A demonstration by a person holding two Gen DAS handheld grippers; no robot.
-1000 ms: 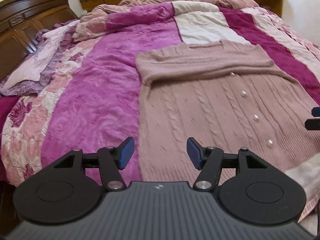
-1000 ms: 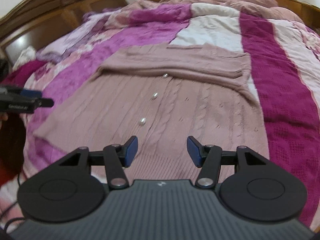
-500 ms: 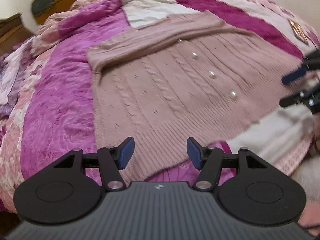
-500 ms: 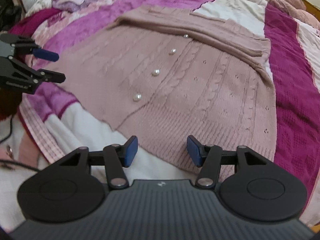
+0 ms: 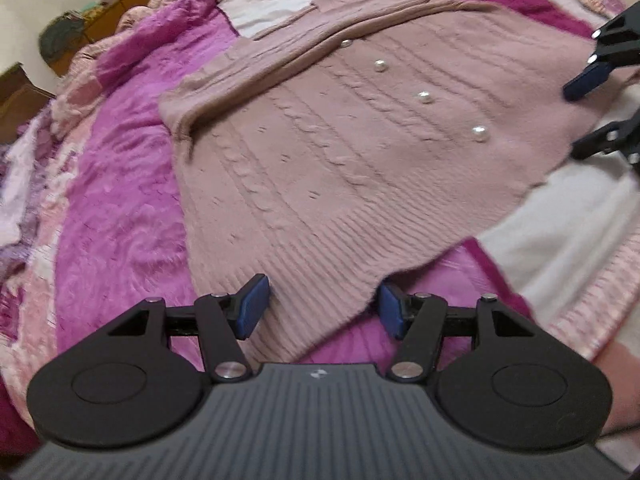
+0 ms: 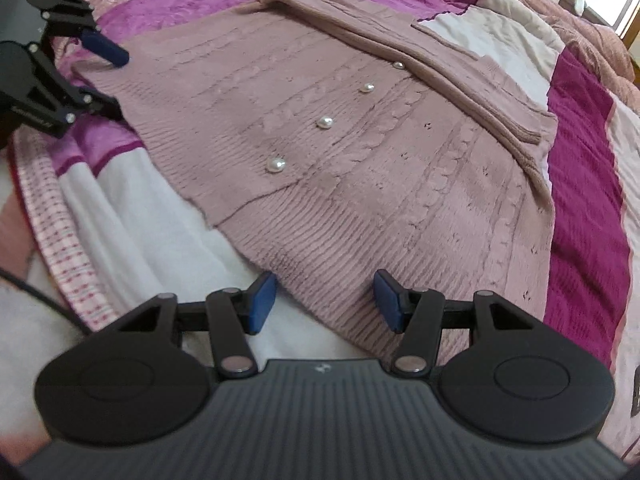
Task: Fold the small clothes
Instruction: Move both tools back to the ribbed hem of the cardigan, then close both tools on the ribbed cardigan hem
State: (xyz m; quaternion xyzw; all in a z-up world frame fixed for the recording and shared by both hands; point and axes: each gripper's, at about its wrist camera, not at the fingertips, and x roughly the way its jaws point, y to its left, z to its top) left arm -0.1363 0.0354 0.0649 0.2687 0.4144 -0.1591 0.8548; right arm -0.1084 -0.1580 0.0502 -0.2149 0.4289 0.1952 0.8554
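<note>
The pink cardigan [image 5: 352, 168] is laid flat on the bed [image 5: 120, 208], sleeves folded across its far end; each hand-held gripper is positioned over a near hem corner. Left hand-held gripper [image 5: 320, 312] and right hand-held gripper [image 6: 326, 302] are spread, nothing pinched, presumably to seize the hem for folding.

Black ribbed hand-held gripper [image 5: 320, 312]; blue pads [image 5: 252, 312]; silver pivot screws [image 5: 229, 370]

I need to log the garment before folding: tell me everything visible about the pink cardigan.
The cardigan is dusty pink cable knit with a ribbed hem and four pearl-like buttons down the front. It lies flat, front up, on the bedspread, sleeves folded across the top. Neither open gripper grips it; both are at the hem.
</note>
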